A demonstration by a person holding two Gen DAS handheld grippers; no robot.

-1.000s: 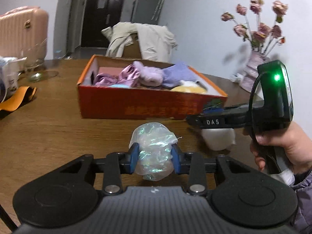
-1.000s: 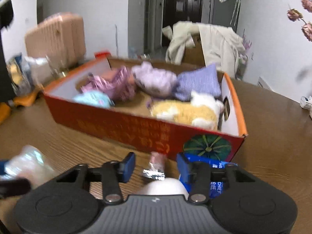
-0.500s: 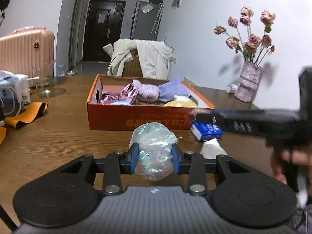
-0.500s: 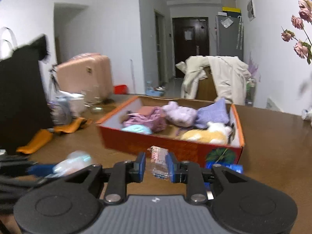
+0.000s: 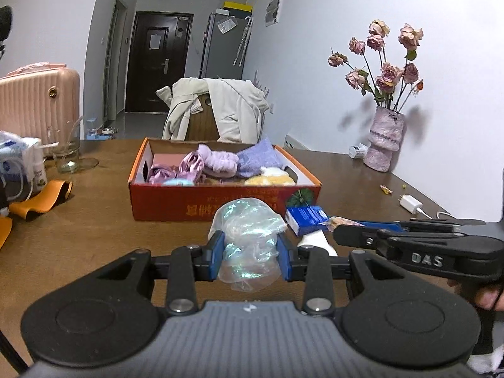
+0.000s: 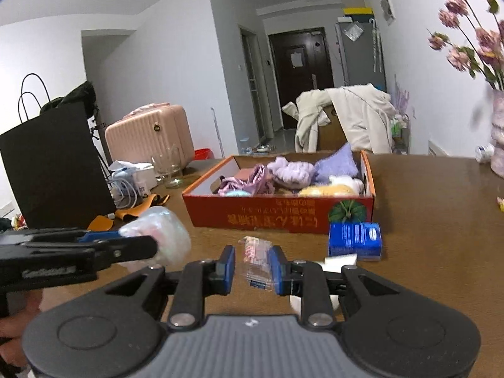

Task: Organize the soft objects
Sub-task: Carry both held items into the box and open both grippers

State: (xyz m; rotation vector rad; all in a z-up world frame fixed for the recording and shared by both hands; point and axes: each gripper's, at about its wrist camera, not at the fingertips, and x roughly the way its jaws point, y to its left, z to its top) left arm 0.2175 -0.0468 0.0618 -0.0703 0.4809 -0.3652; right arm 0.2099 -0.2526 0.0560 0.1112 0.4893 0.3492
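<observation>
Both claws sit higher and farther back from the red cardboard box than a second ago, so the whole box and the doorway beyond it now show. Since then the right claw has narrowed from a loose gap around the small clear packet to a clenched hold; its blue pads press the packet's sides, and the packet hangs between them above the tabletop. What the packet contains is hard to read, perhaps something pink and white with a blue strip at the bottom.

Left claw is clamped, as before, on a crumpled iridescent plastic bundle, which bulges above and below the blue pads. In the right wrist view this same bundle appears as a pale blur at the tip of the left claw, to the left of the packet.

Ahead of both claws the box stands on the brown tabletop, holding a lilac scrunchie, a shiny purple fabric piece, a lavender knit pouch, a yellow-and-white plush and a pale blue item. A blue carton lies just beside the box's near right corner, with a white object near it, partly hidden by the claw frames.
</observation>
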